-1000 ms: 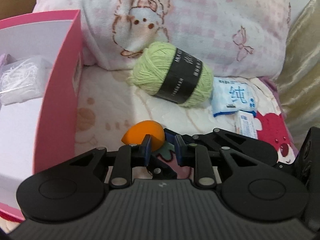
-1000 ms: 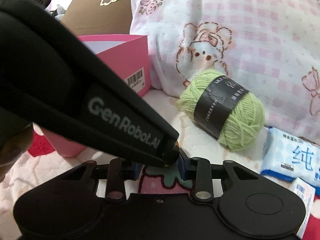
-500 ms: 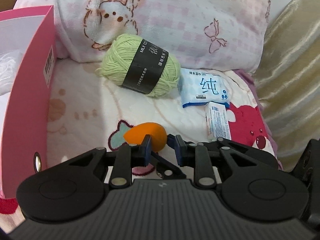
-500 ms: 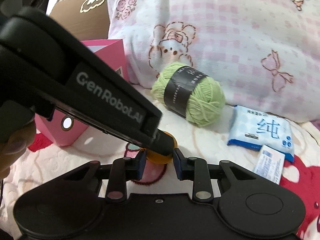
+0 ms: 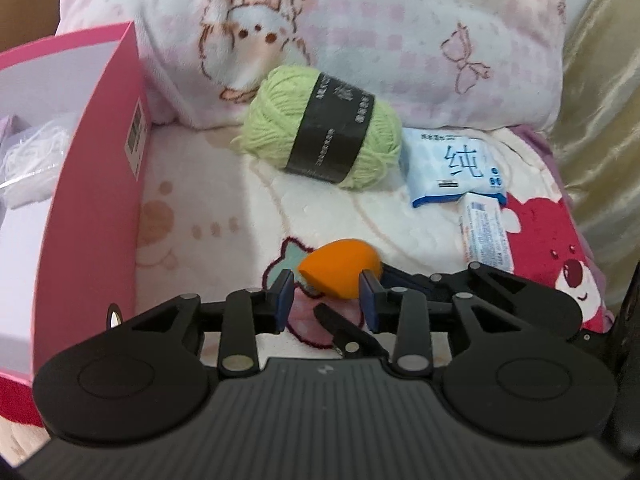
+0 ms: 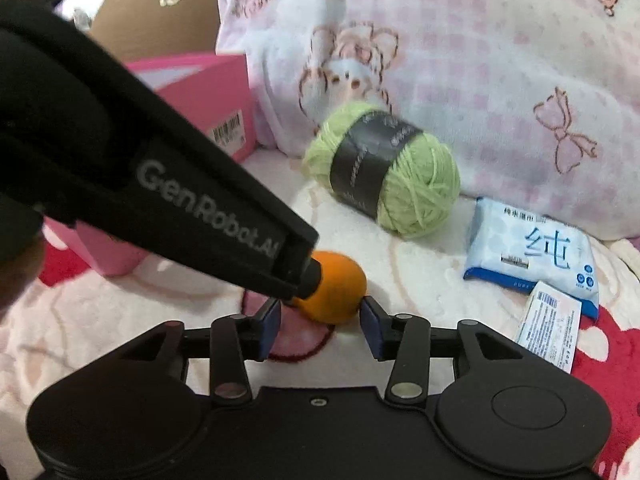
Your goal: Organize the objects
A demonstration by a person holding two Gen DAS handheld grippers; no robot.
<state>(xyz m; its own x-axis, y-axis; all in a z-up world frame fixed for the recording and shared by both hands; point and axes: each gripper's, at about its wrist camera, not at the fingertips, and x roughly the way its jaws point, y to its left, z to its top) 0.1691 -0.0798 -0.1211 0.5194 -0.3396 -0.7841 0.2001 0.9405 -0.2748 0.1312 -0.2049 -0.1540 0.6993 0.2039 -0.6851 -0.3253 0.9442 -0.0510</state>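
Where both jaw pairs stood narrower half a second ago, the left gripper [image 5: 326,300] and right gripper [image 6: 320,325] now gape wide, each flanking the orange sponge [image 6: 335,292], apparently unclamped. It lies on the cartoon-print blanket [image 5: 224,216]. Behind: green yarn ball [image 5: 324,142], wipes packet [image 5: 456,170], pink box [image 5: 92,208], pillow [image 5: 380,36].

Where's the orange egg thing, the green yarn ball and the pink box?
orange sponge [image 5: 340,268], left wrist view, its rounded middle.
green yarn ball [image 6: 420,196], right wrist view, bare yarn right of the black label.
pink box [image 5: 100,216], left wrist view, its outer side wall.
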